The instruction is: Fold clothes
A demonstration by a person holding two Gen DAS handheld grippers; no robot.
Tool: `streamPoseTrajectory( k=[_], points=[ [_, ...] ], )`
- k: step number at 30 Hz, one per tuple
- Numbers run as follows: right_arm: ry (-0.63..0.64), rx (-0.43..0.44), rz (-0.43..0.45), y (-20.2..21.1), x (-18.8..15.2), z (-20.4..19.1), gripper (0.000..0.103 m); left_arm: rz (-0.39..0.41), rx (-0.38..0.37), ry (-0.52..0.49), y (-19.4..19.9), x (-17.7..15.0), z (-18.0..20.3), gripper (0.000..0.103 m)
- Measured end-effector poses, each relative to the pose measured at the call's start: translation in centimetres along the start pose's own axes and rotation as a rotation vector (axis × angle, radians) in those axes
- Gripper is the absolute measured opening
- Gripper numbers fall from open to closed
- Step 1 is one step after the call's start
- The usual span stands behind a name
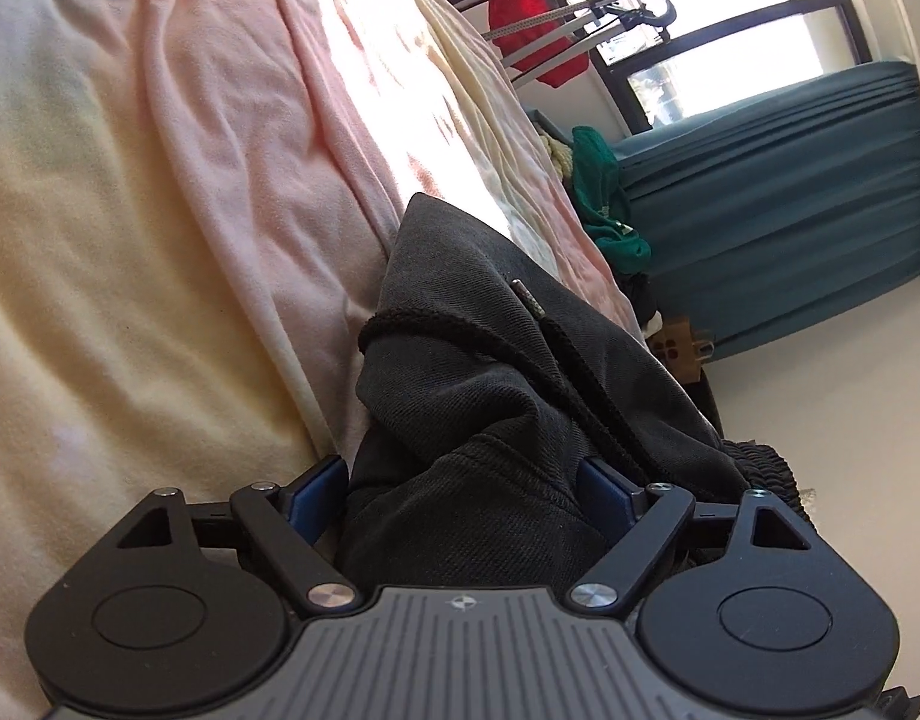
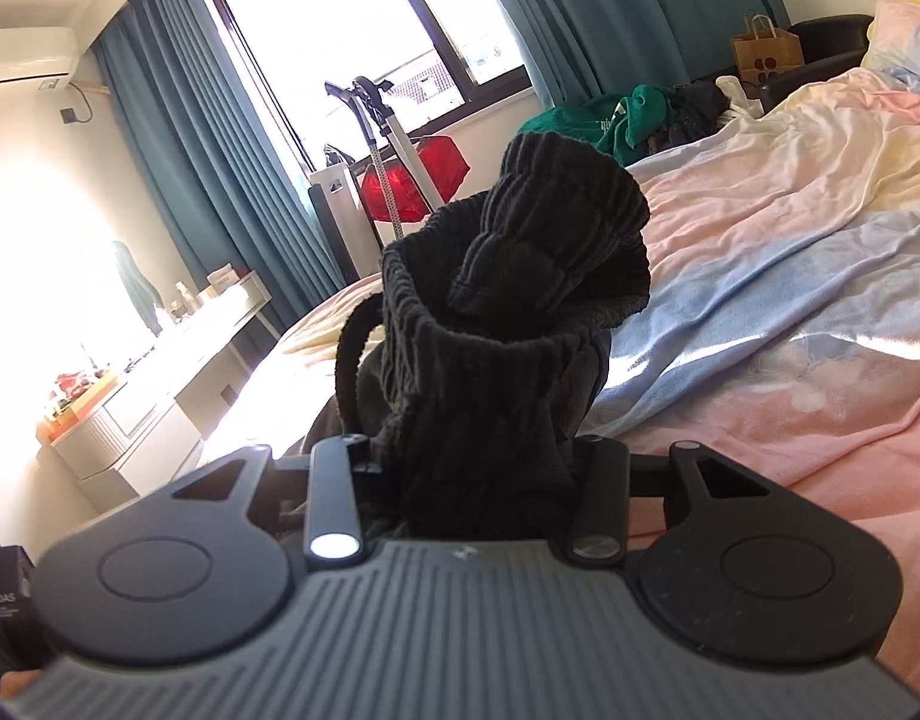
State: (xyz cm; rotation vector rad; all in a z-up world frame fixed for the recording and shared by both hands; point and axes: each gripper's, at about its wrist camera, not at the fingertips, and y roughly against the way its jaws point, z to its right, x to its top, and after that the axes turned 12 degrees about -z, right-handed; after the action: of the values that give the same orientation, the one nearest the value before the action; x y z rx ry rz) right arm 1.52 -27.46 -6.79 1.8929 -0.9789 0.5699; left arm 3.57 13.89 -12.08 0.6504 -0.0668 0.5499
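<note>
A dark grey pair of trousers (image 1: 490,360) with a black drawstring (image 1: 460,330) lies bunched on the pastel bed sheet (image 1: 159,180). My left gripper (image 1: 460,474) has its jaws wide, and a thick fold of the trousers fills the gap between its blue pads (image 1: 315,486). In the right wrist view the ribbed elastic waistband (image 2: 544,228) stands up in a loop above the bed sheet (image 2: 790,240). My right gripper (image 2: 484,450) is shut on this waistband, and the cloth hides its fingertips.
A heap of green and dark clothes (image 2: 616,111) lies at the bed's far side near a paper bag (image 2: 766,54). A garment steamer with a red cloth (image 2: 399,168) stands by the window. A white dresser (image 2: 159,372) sits at the left, with teal curtains (image 1: 790,210) beyond.
</note>
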Motion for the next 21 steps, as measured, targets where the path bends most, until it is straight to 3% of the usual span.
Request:
streamPoseTrajectory(
  k=[9, 12, 17, 19, 21],
  points=[
    [-0.052, 0.032, -0.003, -0.8, 0.6, 0.9, 0.045, 0.017, 0.013, 0.022, -1.1, -0.2, 0.7, 0.087],
    [-0.048, 0.053, 0.009, -1.2, 1.2, 0.8, 0.045, 0.045, 0.037, 0.023, -1.2, -0.6, 1.4, 0.082],
    [0.003, 0.091, 0.012, -1.6, 2.7, 0.1, 0.043, 0.108, 0.181, -0.062, -1.3, -1.6, 4.2, 0.059],
    [0.037, 0.103, 0.012, -1.3, 3.3, -0.6, 0.042, 0.156, 0.242, -0.105, -0.9, -2.2, 6.3, 0.052],
    [0.035, 0.126, 0.028, -0.4, 4.0, -0.7, 0.042, 0.200, 0.257, -0.135, -0.6, -2.5, 8.2, 0.049]
  ],
)
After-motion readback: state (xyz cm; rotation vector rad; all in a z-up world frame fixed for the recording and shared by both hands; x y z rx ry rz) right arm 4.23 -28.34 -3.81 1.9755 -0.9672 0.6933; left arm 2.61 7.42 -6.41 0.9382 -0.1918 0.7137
